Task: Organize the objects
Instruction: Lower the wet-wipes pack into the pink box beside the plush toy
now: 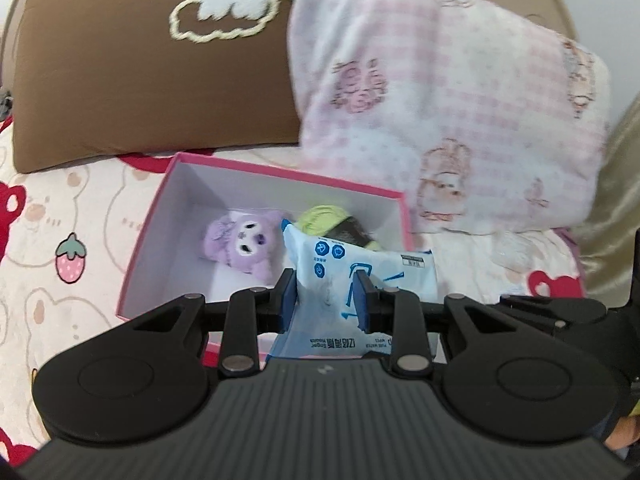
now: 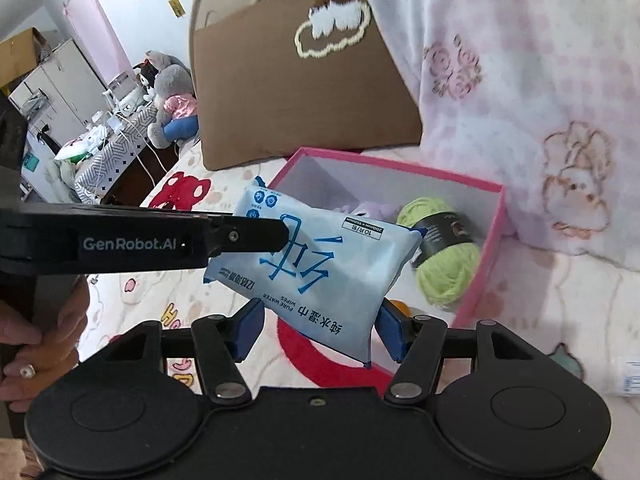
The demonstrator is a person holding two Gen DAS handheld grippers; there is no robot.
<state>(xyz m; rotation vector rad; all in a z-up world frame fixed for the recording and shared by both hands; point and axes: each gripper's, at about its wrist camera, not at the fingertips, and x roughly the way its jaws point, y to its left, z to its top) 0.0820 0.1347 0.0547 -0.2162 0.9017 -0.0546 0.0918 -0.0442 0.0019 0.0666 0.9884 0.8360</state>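
- Left gripper (image 1: 325, 296) clamped narrow on a blue pack of wet wipes (image 1: 360, 280), held over the near edge of the pink box (image 1: 152, 216) on the bed.
- Right gripper (image 2: 320, 328): jaws part-open, nothing pinched; the pack passes between them, and pad contact is unclear.
- Already boxed: purple plush (image 1: 244, 246) on the left, green yarn ball (image 2: 444, 256) on the right.
- Left to do: lower and release the wipes inside.

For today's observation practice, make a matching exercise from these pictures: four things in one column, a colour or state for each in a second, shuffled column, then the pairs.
Things:
1. wipes pack
2. yarn ball
3. plush toy
4. box

Colour or state:
A. pink-rimmed, open, on the bed
B. purple, lying in the box
C. pale blue, held in the left gripper's jaws
D. green, dark label band

Pairs: 1-C, 2-D, 3-B, 4-A
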